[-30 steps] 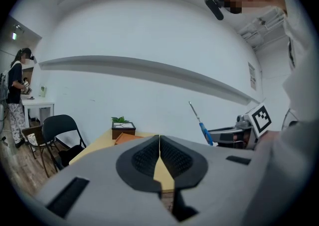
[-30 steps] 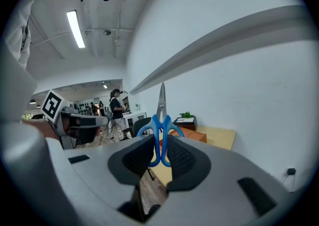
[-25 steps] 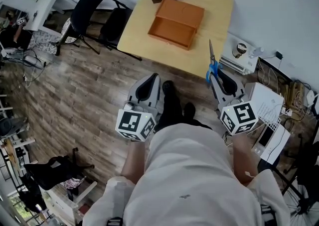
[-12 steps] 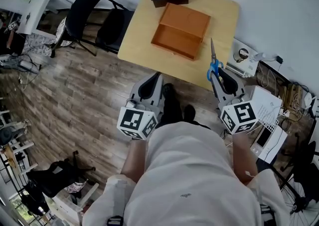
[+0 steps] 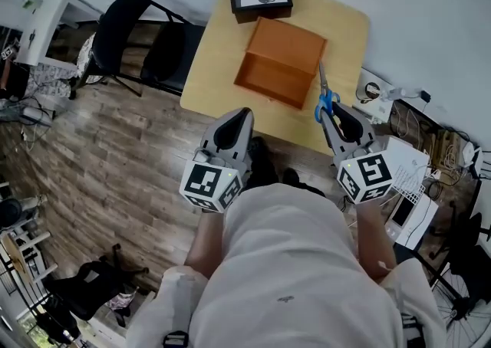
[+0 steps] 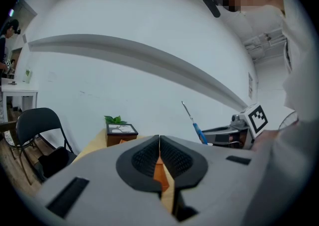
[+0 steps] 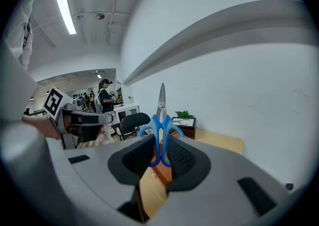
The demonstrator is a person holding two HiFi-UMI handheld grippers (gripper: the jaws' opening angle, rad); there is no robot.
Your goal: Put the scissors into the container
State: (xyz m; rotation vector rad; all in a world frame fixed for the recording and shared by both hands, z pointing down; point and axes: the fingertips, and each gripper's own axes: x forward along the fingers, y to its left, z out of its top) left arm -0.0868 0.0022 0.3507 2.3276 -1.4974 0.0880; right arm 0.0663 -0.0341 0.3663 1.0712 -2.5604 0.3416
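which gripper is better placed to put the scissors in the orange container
Right. The right gripper is shut on the scissors' blue handles, with the blades pointing along the orange container's right side. The left gripper is shut and empty.

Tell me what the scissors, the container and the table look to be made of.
Scissors: bare grey metal blades with a dull shine; glossy blue handles, probably plastic.
Container: matte orange-brown with thin flat walls; it could be painted wood, board or plastic, the look leaves it open.
Table: pale, smooth, wood-coloured top; whether solid wood or laminate is unclear.
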